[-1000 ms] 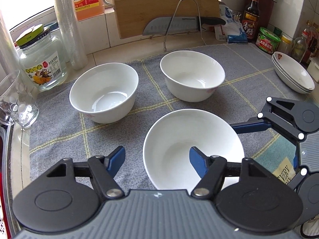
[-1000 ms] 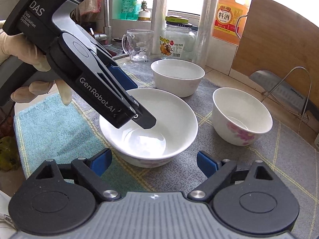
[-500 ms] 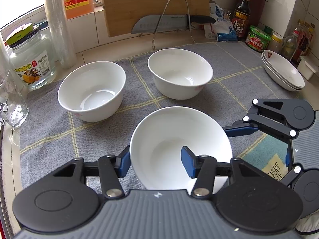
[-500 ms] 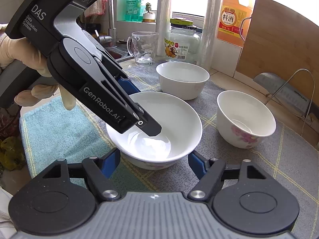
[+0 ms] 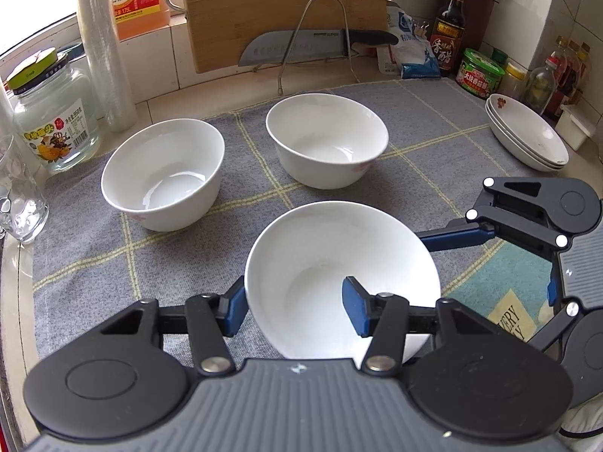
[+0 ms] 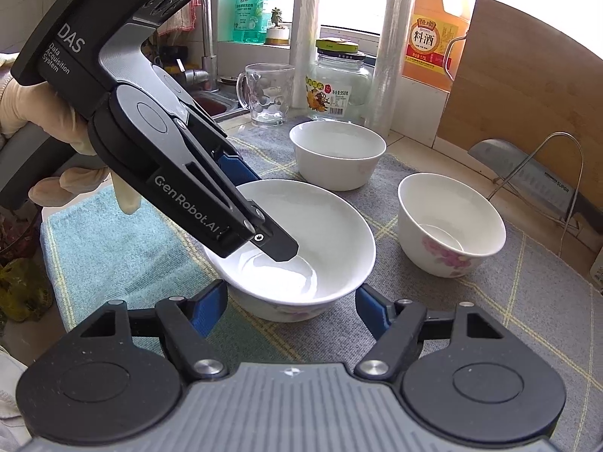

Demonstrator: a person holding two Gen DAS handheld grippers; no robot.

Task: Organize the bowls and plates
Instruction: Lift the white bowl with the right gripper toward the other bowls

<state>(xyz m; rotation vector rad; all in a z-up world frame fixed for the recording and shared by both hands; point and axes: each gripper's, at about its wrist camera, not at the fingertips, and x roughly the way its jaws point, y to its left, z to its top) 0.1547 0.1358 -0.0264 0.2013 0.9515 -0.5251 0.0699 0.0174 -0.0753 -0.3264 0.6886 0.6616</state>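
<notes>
The wide white bowl (image 5: pixel 331 263) is sitting on the grey cloth (image 5: pixel 94 256) covering the bench. The left gripper (image 5: pixel 296 307) is clamping its rim, while the right gripper (image 6: pixel 292 307) is clasping its sides.

the near bowl (image 5: pixel 339 263) is plain white inside, with a faint pink flower print low on its outer wall in the right wrist view; the far right bowl (image 6: pixel 450 226), beyond the near bowl, is white with a pink and purple blossom on its side, and the far left bowl (image 5: pixel 162 173) is white with a small pink mark near its foot; under the near bowl lies a grey cloth (image 5: pixel 433 132) crossed by pale yellow lines, and next to it a teal towel (image 6: pixel 113 241); right of the near bowl, the stacked plates (image 5: pixel 527 139) are white with a red flower on the rim; both grippers are black with blue pads (image 5: pixel 354 310)
</notes>
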